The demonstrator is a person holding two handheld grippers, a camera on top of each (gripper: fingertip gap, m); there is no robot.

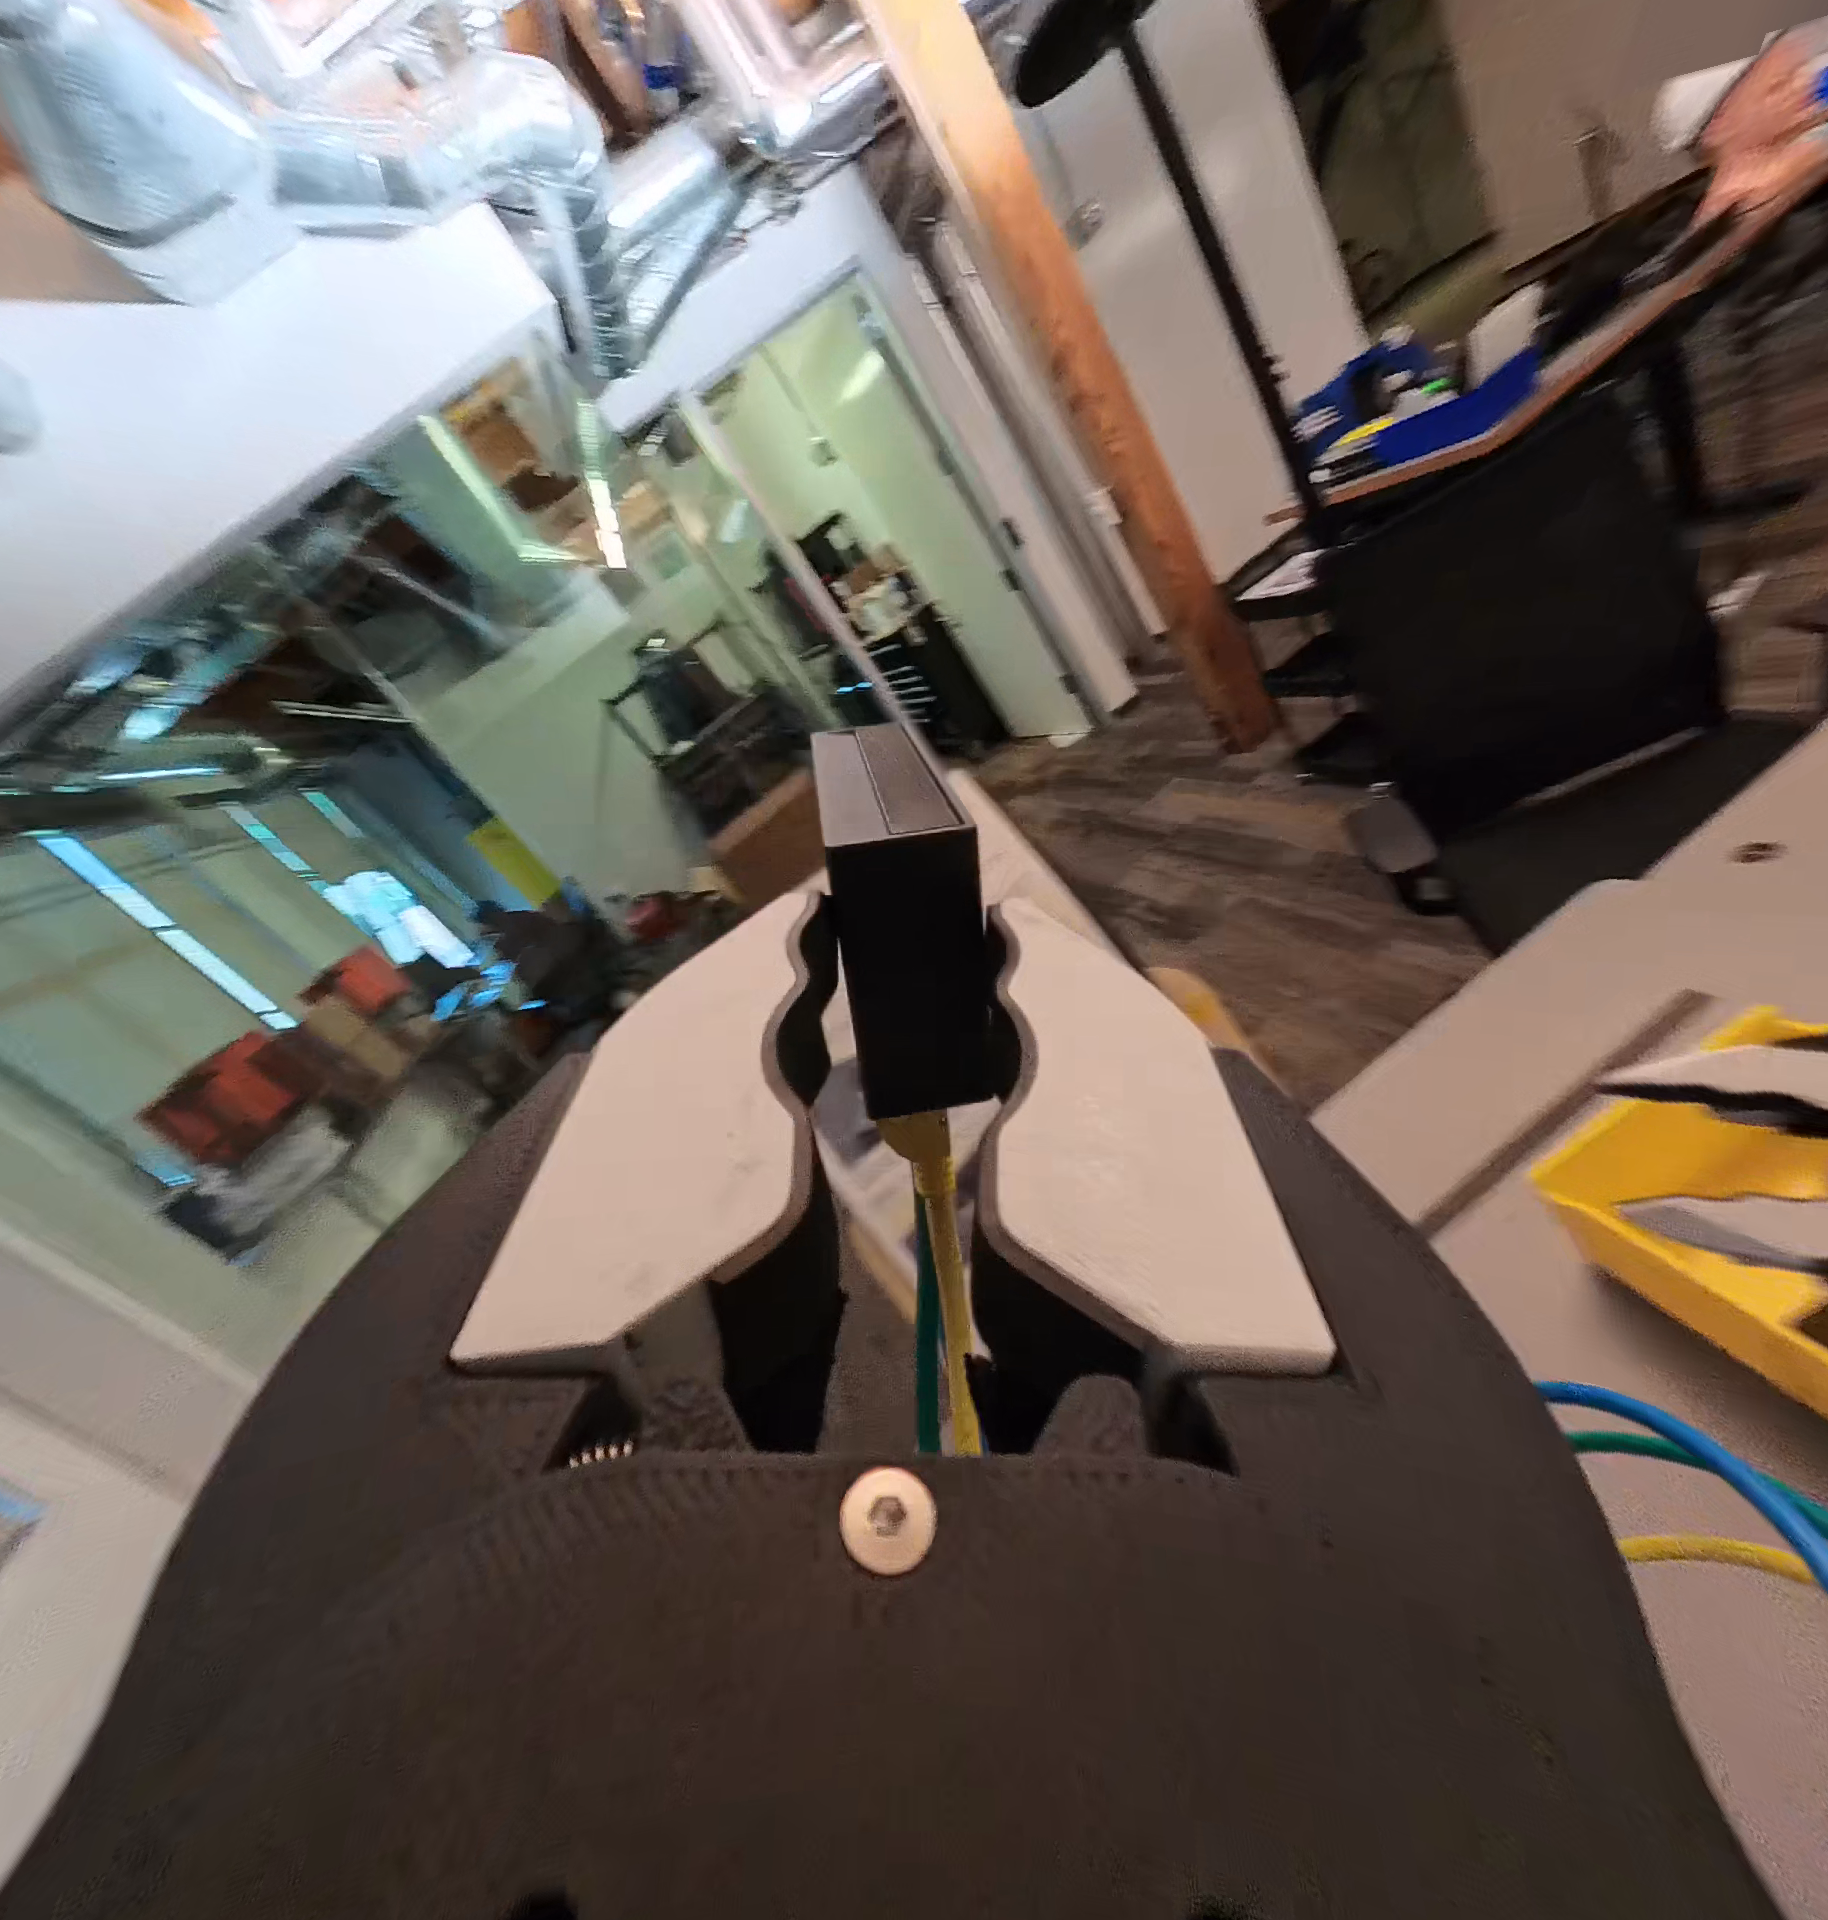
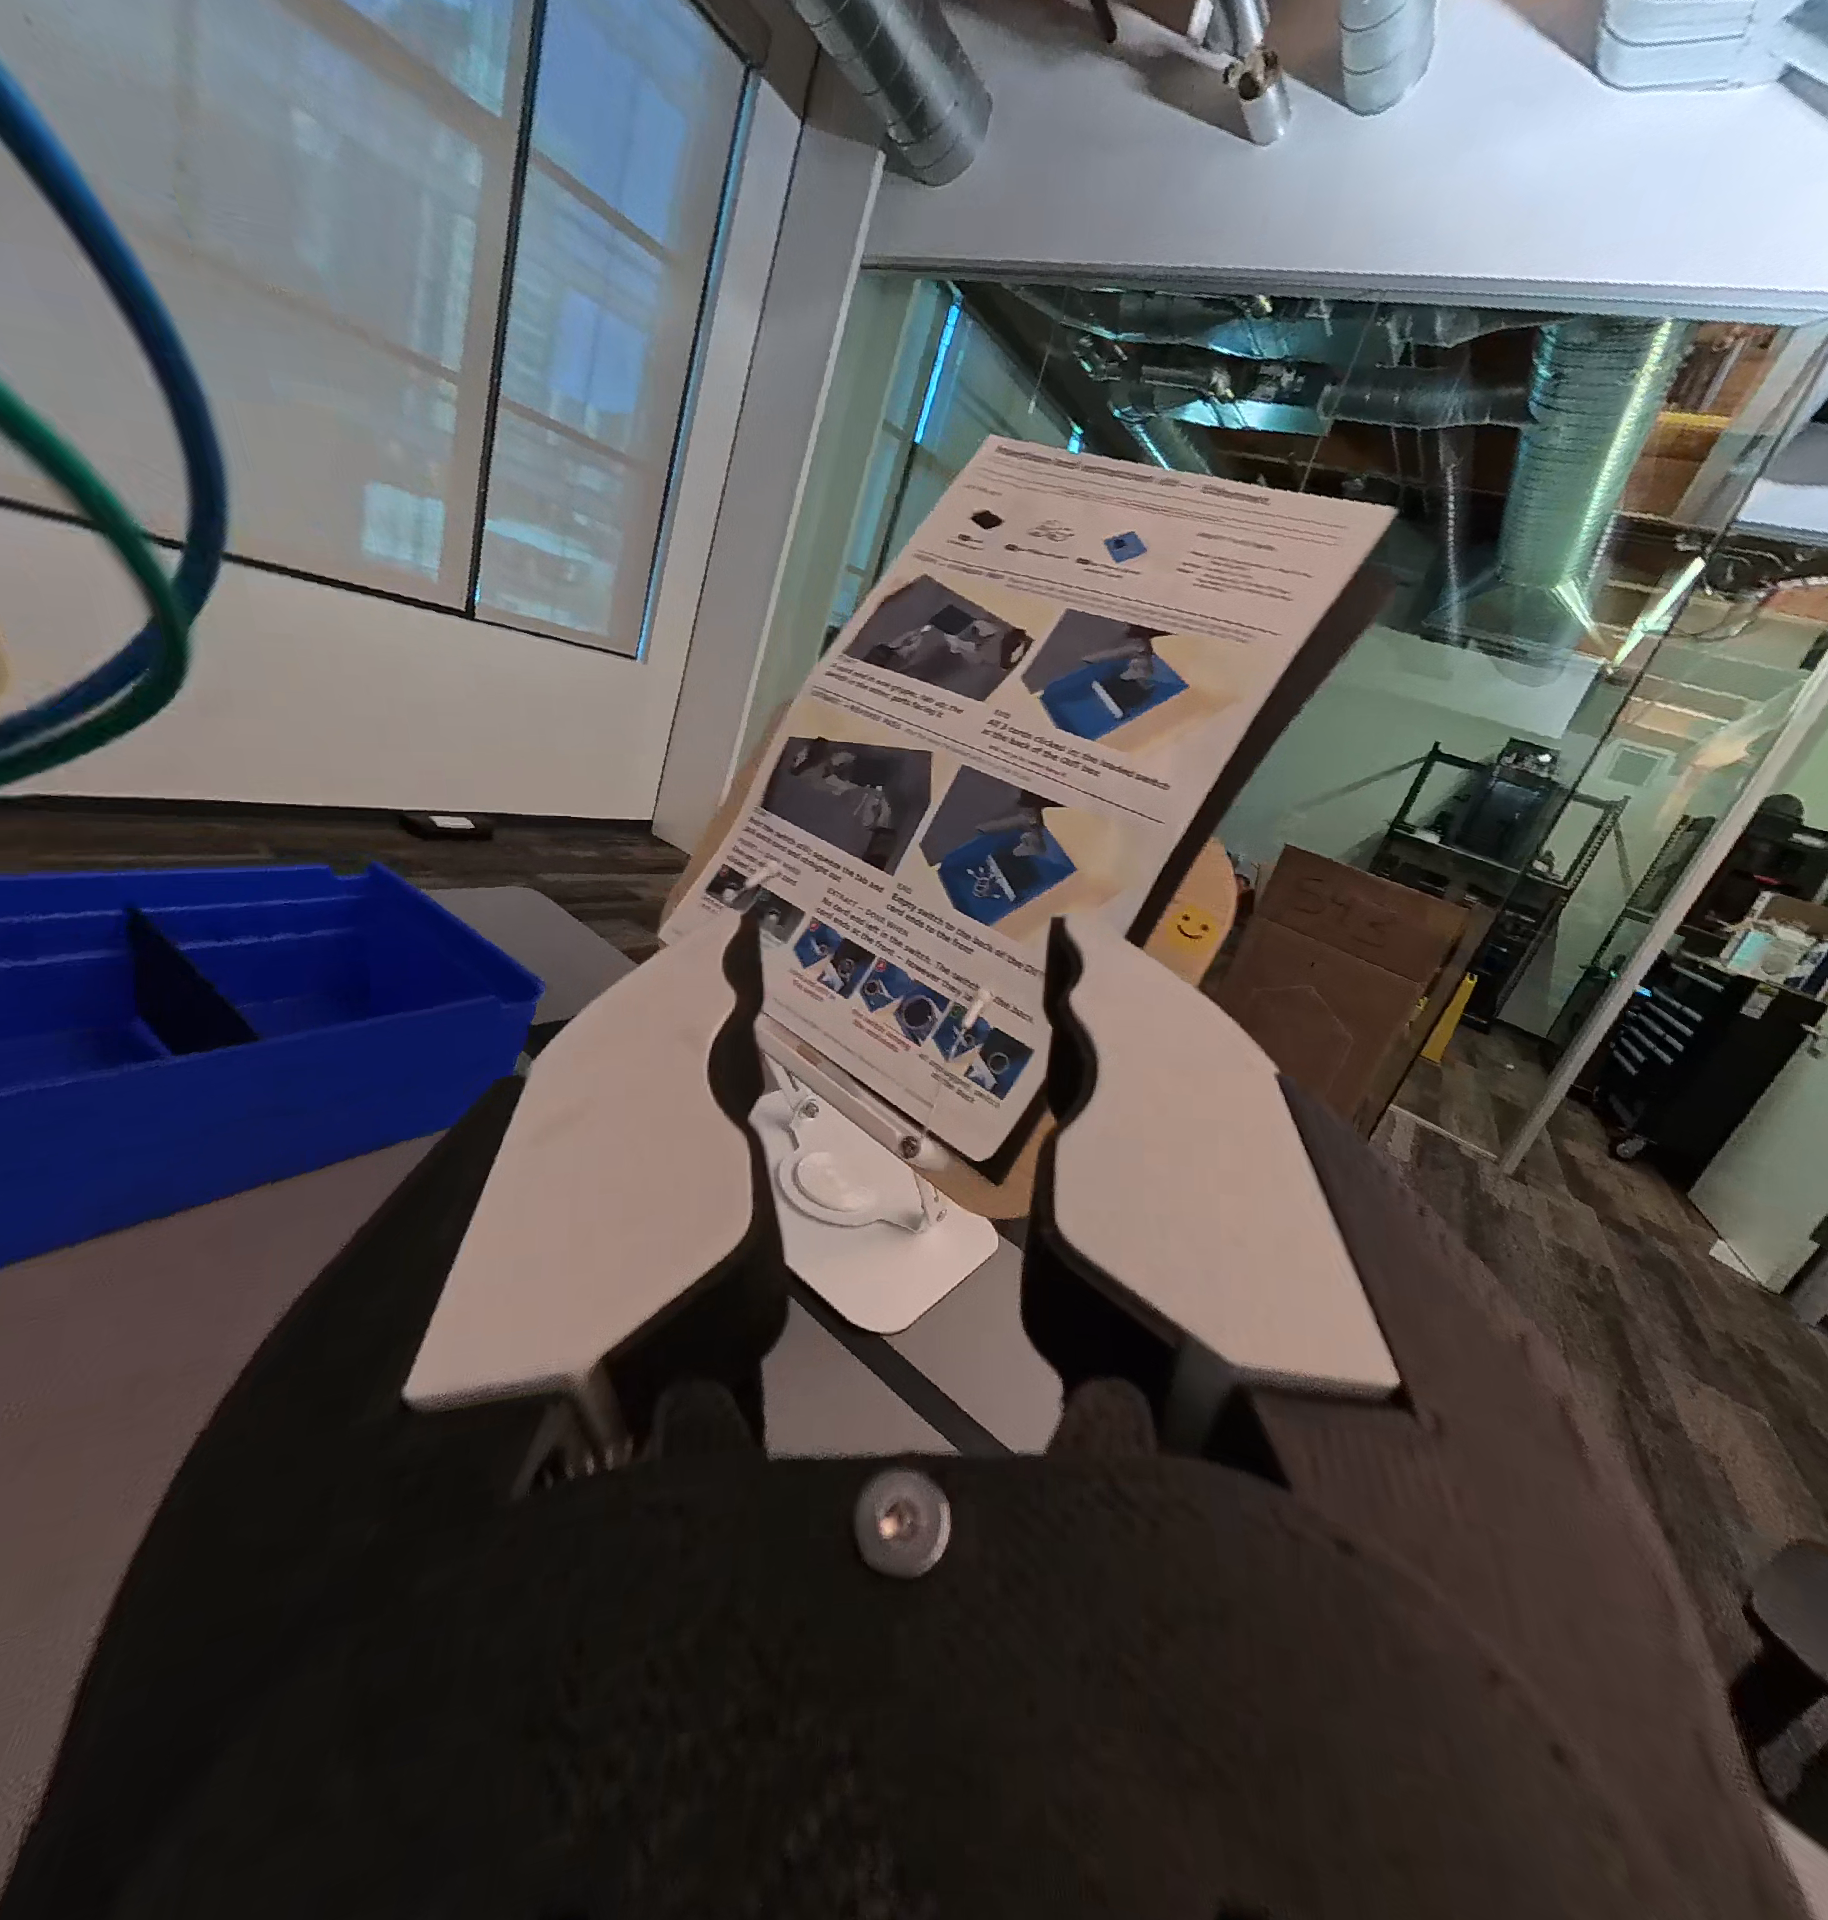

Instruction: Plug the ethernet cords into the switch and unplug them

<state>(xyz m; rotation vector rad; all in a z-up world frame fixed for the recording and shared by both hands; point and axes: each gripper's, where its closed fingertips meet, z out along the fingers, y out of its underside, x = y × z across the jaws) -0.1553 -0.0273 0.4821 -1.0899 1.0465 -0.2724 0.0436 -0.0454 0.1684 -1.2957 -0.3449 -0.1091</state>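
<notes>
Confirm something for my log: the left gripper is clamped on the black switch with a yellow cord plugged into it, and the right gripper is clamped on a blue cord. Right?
Not quite. The right gripper holds nothing: the right wrist view shows its jaws open, with the blue cord hanging off to its side. The rest stands: the left gripper is clamped on the black switch with the yellow cord plugged in.

Black switch (image 1: 910, 935) upright, yellow cord (image 1: 941, 1226) plugged underneath, green cord (image 1: 925, 1340) alongside
</notes>
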